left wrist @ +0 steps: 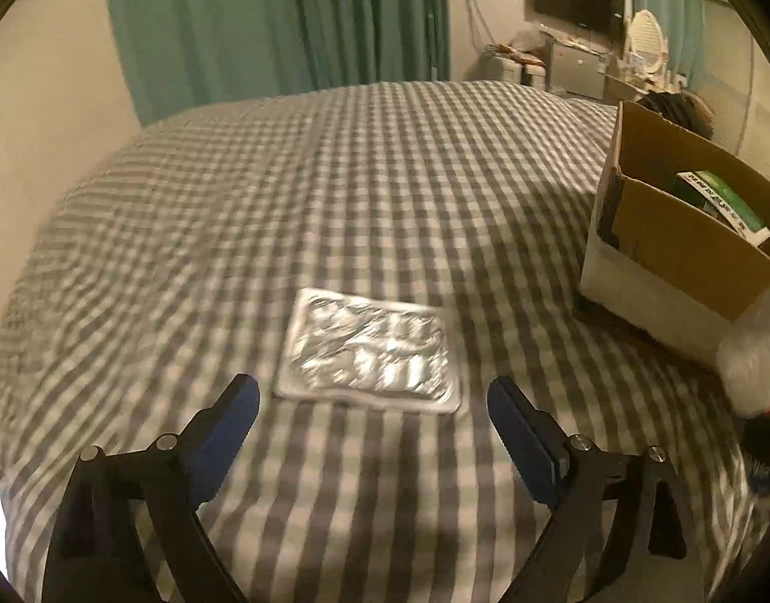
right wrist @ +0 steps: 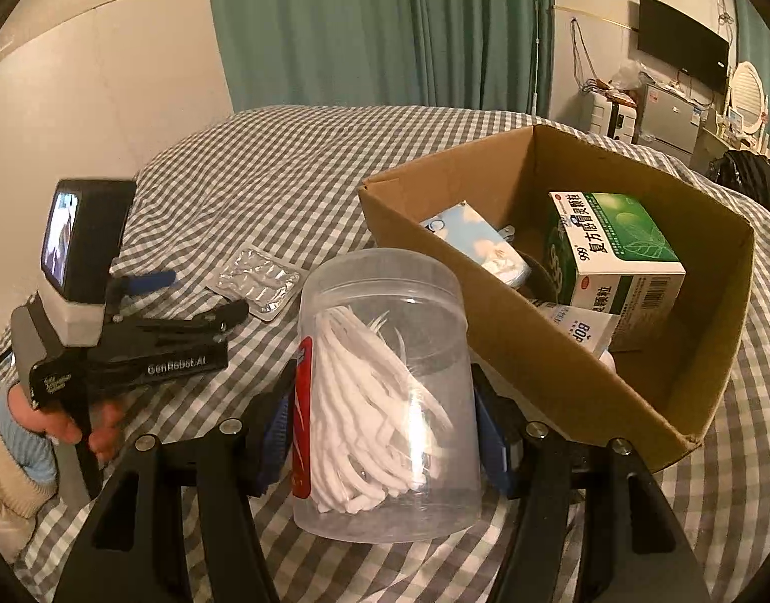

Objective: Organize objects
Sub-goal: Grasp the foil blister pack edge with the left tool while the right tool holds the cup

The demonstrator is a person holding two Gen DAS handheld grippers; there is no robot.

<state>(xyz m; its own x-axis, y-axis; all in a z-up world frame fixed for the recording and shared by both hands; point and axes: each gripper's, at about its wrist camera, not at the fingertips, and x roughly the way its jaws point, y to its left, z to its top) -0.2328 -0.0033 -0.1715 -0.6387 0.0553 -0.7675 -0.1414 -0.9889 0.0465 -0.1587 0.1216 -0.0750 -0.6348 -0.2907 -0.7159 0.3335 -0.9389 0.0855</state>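
My right gripper (right wrist: pixel 385 432) is clamped on a clear plastic jar of floss picks (right wrist: pixel 385 392), one blue pad on each side, and the jar sits low between them with the bottom end toward the camera. My left gripper (left wrist: pixel 374 402) is spread wide with nothing in it, hovering just short of a foil blister pack (left wrist: pixel 369 352) lying flat on the gingham bedspread (left wrist: pixel 284 191).

What worries me: the jar is smooth and round, so if I tip it over the wall of the cardboard box (right wrist: pixel 575 387) too fast it could twist out of the pads. The box is already crowded too, so it may land on the other stuff and roll. On the left, that blister pack is thin and flat on soft bedding, so my fingers could just push it into the fabric or skate over it rather than getting under an edge. The left view's blurry as well, so my aim isn't great.

Readable stuff: the green and white medicine box (right wrist: pixel 616 246) in the carton says "999" and "复方感冒灵颗粒". A white pack (right wrist: pixel 580 326) under it shows "80P". The left gripper body reads "GenRobot.AI". The jar's red label (right wrist: pixel 301 417) is turned edge-on, so I can't read it.
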